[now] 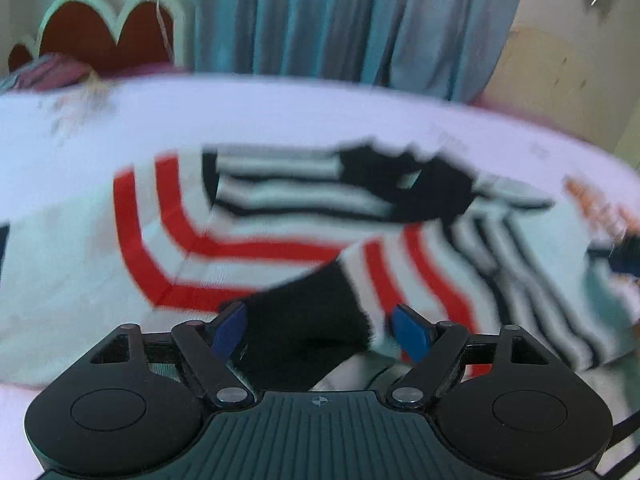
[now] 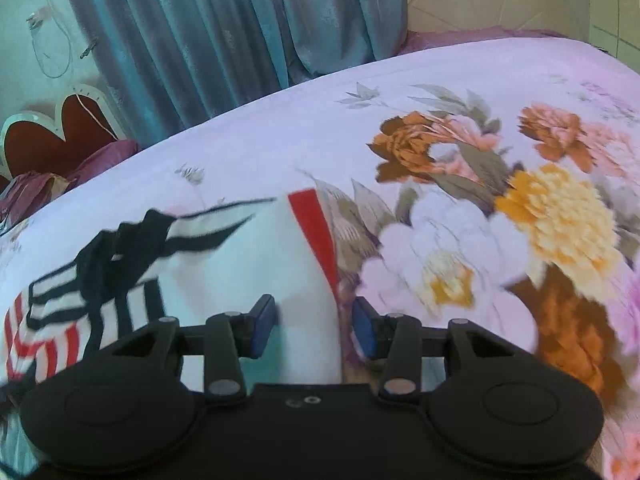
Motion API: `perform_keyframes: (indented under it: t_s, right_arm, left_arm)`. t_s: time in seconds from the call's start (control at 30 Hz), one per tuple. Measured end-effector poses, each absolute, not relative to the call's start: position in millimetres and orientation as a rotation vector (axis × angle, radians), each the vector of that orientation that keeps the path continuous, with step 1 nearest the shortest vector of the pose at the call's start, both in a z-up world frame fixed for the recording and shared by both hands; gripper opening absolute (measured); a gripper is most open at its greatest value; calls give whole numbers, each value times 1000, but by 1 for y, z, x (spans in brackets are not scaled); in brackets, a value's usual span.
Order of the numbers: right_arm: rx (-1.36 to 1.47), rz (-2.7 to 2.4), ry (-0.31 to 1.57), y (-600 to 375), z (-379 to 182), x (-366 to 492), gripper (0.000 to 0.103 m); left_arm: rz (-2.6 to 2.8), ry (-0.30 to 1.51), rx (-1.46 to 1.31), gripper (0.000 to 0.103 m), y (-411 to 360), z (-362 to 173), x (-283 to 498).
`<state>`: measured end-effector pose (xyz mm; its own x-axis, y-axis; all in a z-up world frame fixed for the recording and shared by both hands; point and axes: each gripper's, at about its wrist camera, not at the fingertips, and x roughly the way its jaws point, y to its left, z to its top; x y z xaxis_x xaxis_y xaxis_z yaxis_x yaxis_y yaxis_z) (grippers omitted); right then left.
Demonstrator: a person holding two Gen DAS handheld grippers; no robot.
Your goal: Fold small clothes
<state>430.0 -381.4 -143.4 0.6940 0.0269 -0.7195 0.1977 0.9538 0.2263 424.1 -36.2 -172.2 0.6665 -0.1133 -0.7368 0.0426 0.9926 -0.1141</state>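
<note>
A small white garment with red and black stripes lies crumpled on the bed. My left gripper is open, its blue pads on either side of the garment's black cuff. In the right wrist view the garment's white part with a red band runs between the pads of my right gripper, which is open. The striped and black parts lie to its left. Both views are blurred by motion.
The bed carries a pale lilac sheet with large printed flowers. Blue curtains hang behind the bed. A red and white scalloped headboard and purple pillows are at the far left.
</note>
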Motion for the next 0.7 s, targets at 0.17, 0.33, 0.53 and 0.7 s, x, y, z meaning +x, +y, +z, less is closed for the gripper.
perform_keyframes:
  t_s: [0.17,0.33,0.53,0.7]
  right_arm:
    - [348,-111,807,-388,-151,461,20]
    - [235,-160,819,-384,-160,472,14]
    - [158,-159,769,-371,-146,465,47]
    - [155,-196,805,-373,-154,467,31]
  left_arm:
    - [-87,827,-77,79,-38,-173,423]
    - [-89,825,-72,79,-39,-172,422]
    - [-77,819,-98,79,-40,-165,425]
    - [-77,830,-72,79,-41,-169,428]
